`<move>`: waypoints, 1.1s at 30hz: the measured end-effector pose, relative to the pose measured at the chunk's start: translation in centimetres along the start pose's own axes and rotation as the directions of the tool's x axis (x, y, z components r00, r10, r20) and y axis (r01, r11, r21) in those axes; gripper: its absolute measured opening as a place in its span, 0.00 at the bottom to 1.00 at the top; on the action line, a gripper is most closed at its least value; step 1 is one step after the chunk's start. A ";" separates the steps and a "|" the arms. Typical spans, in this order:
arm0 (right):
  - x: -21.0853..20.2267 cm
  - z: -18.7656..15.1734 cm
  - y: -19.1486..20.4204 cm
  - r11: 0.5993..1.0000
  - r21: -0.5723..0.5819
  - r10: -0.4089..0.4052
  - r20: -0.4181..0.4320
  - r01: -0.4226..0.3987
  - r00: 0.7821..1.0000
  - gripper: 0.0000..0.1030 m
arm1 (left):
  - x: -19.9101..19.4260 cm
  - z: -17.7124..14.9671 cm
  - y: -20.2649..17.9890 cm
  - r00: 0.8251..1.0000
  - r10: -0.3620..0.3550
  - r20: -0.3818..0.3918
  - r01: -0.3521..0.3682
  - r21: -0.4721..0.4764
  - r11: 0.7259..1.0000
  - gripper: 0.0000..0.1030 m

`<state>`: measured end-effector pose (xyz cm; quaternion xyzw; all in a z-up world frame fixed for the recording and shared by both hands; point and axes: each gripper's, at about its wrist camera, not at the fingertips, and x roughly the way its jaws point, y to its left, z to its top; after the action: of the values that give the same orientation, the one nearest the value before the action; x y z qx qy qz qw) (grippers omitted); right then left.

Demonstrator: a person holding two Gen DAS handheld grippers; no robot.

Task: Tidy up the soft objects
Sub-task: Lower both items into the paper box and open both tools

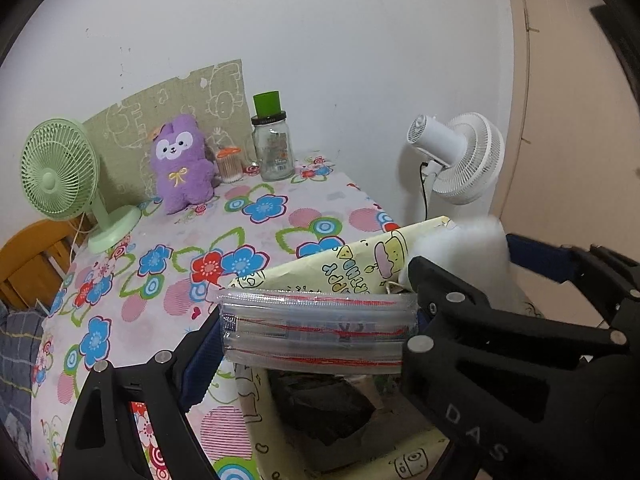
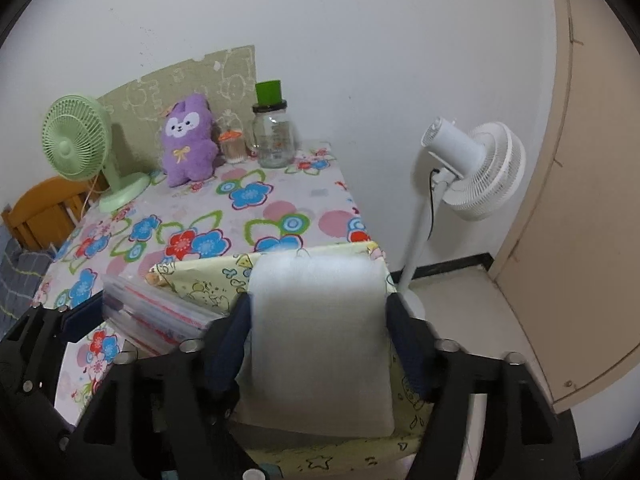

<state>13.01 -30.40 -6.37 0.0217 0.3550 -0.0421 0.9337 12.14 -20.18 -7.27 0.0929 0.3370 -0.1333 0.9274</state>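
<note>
Home: floral tablecloth (image 2: 256, 216), plush toy (image 2: 188, 140)

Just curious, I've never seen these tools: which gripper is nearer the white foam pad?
Right. The right gripper has the white foam pad between its fingers; the left gripper is beside it, holding clear zip bags.

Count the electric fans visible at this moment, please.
2. A green desk fan stands at the table's far left corner, beside the purple plush toy. A white pedestal fan stands on the floor to the right of the table. No others show.
</note>
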 end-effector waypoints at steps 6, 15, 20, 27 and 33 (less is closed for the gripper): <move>0.4 0.1 -0.5 1.000 0.013 0.012 0.009 -0.012 1.000 0.83 | 0.3 0.3 -0.8 0.999 -0.049 -0.012 0.049 0.028 0.998 0.91; 0.0 0.2 -1.5 0.999 0.027 -0.019 0.006 0.018 1.000 0.83 | 1.0 1.0 -1.6 0.994 -0.108 -0.027 0.109 0.049 0.993 1.00; -0.4 0.3 -2.0 0.998 0.041 -0.038 0.006 0.038 0.999 0.84 | 0.9 1.3 -2.1 0.991 -0.132 -0.025 0.134 0.074 0.988 1.00; -1.2 0.2 -1.8 0.998 0.038 -0.042 0.015 0.042 0.999 0.84 | 0.1 1.1 -2.0 0.992 -0.126 -0.013 0.127 0.086 0.988 1.00; -2.3 0.1 -0.5 0.999 0.022 -0.037 0.035 0.036 0.999 0.84 | -1.3 0.7 -1.1 0.995 -0.098 0.010 0.096 0.084 0.992 1.00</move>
<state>11.34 -30.78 -4.76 0.0246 0.3382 -0.0632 0.9386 11.32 -21.14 -5.97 0.1142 0.3288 -0.1929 0.9174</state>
